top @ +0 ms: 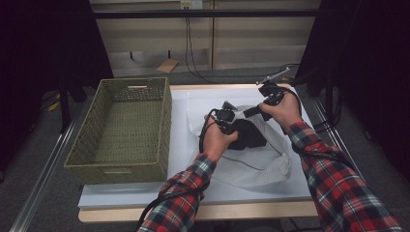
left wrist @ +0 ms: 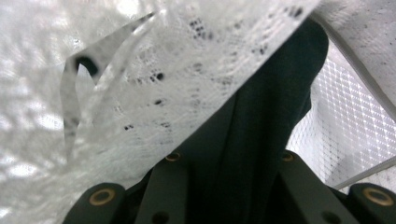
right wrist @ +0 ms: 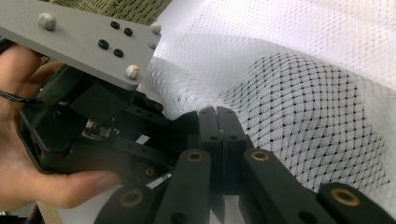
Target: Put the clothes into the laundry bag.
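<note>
Two grippers work one white mesh bag [top: 263,154] holding one dark garment [top: 249,135] on a white-covered table [top: 145,193], beside one empty green wicker basket [top: 123,130]. The left gripper [top: 231,123] reaches into the bag's mouth, its jaws clamped on the dark cloth [left wrist: 261,121]. The right gripper [right wrist: 218,126], jaws pressed together, pinches the bag's edge [right wrist: 280,88], lifting it. The mesh is fine, translucent, white-hemmed.

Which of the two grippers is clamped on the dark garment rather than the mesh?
The left gripper: its jaws grip the dark garment inside the mesh bag. The right gripper pinches mesh.
</note>
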The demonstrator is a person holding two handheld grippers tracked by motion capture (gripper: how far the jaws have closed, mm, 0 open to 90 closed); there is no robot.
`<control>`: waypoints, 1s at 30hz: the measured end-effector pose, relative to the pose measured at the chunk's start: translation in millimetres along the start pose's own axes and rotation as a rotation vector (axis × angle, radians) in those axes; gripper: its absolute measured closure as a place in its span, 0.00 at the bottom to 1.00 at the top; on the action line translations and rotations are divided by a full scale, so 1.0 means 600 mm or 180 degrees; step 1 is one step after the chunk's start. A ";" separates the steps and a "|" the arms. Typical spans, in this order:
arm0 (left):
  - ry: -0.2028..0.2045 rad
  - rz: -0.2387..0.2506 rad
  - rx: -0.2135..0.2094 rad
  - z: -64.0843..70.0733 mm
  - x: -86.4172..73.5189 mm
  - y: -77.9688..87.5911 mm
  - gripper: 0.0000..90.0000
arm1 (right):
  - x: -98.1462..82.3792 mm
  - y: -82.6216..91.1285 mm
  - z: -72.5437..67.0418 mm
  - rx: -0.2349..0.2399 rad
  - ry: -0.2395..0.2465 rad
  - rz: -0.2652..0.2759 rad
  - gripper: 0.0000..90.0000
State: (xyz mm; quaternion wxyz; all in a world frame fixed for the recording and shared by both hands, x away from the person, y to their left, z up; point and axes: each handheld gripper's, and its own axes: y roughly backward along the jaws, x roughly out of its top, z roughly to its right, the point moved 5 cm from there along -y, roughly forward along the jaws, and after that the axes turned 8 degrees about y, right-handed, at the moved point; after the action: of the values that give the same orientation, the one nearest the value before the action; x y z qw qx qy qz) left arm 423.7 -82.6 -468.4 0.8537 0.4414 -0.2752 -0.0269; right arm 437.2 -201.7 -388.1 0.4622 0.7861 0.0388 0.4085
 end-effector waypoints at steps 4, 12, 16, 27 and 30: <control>0.0018 0.0016 -0.0018 -0.001 0.003 -0.002 0.86 | 0.000 0.000 0.002 -0.0010 -0.0006 0.0031 1.00; 0.0030 0.0059 0.0004 -0.001 0.011 -0.005 0.86 | -0.001 0.000 0.004 -0.0031 -0.0016 0.0027 1.00; 0.0033 0.0074 0.0013 -0.001 0.014 -0.006 0.86 | -0.001 0.000 0.006 -0.0018 -0.0022 0.0038 1.00; 0.0001 0.0105 0.0033 -0.001 0.021 -0.009 0.86 | -0.002 0.003 0.008 -0.0004 -0.0026 0.0049 1.00; 0.0005 0.0142 0.0056 -0.003 0.023 -0.010 0.85 | -0.002 0.003 0.007 -0.0015 -0.0023 0.0047 1.00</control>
State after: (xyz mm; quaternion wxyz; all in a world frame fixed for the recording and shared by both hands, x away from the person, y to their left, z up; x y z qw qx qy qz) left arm 437.4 -89.0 -467.5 0.8504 0.4426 -0.2845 -0.0051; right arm 438.8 -206.4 -388.4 0.4611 0.7868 0.0304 0.4091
